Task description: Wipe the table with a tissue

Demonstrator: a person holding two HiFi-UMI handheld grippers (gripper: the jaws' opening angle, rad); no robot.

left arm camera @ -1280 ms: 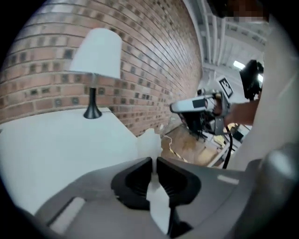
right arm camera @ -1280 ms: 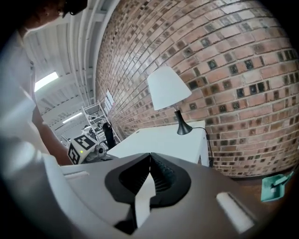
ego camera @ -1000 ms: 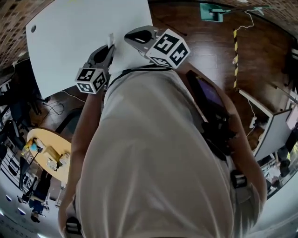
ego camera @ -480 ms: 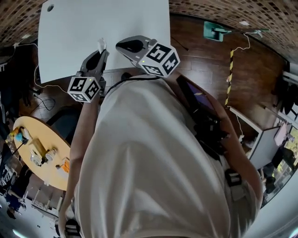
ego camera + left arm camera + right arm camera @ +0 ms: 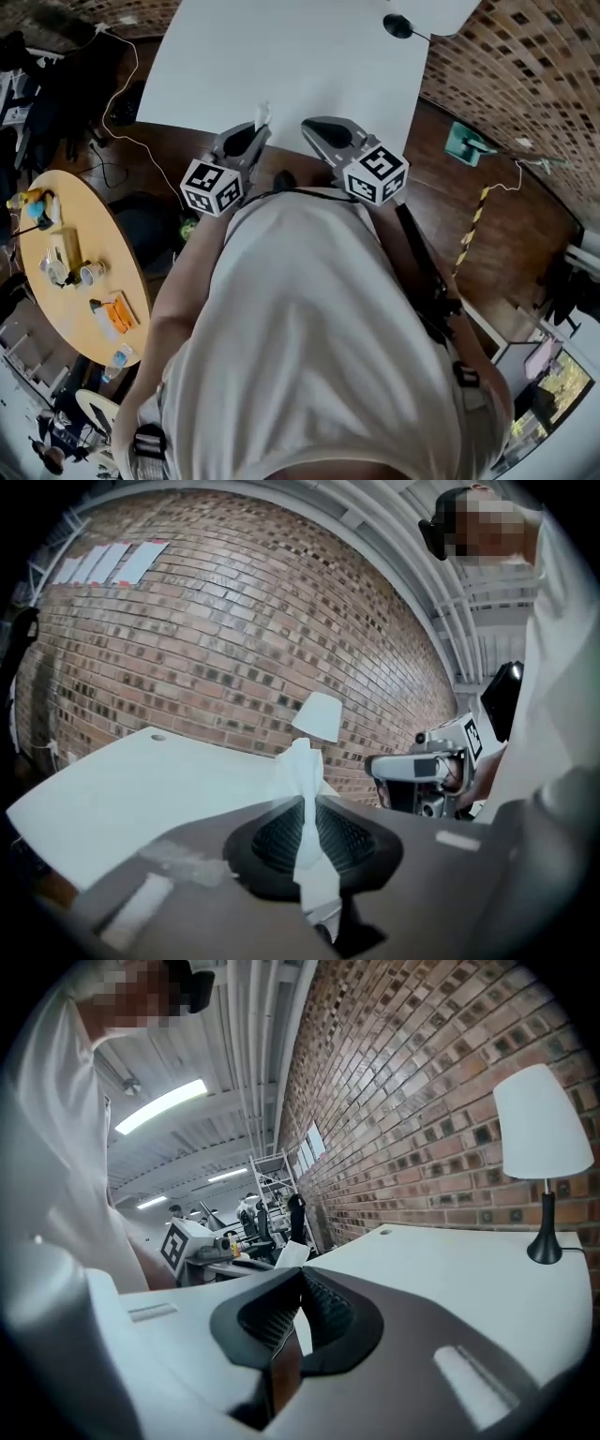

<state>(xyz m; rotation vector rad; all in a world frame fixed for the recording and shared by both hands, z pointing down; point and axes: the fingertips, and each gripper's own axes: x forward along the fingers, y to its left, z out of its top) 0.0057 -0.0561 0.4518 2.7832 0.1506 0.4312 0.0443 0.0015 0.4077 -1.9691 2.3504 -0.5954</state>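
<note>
Tissue (image 5: 302,775) waiting at the near edge of the table (image 5: 281,56)
The left gripper (image 5: 255,133) is pinching it upright, seemingly ready for wiping; the right gripper (image 5: 314,127) is idling alongside, closed and empty.

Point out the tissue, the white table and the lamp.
tissue (image 5: 302,771), left gripper view, on its upright free end.
white table (image 5: 281,66), head view, on its bare top.
lamp (image 5: 544,1121), right gripper view, on its shade.

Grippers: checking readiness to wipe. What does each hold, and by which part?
The left gripper pinches the tissue at its middle; the right gripper holds nothing.
</note>
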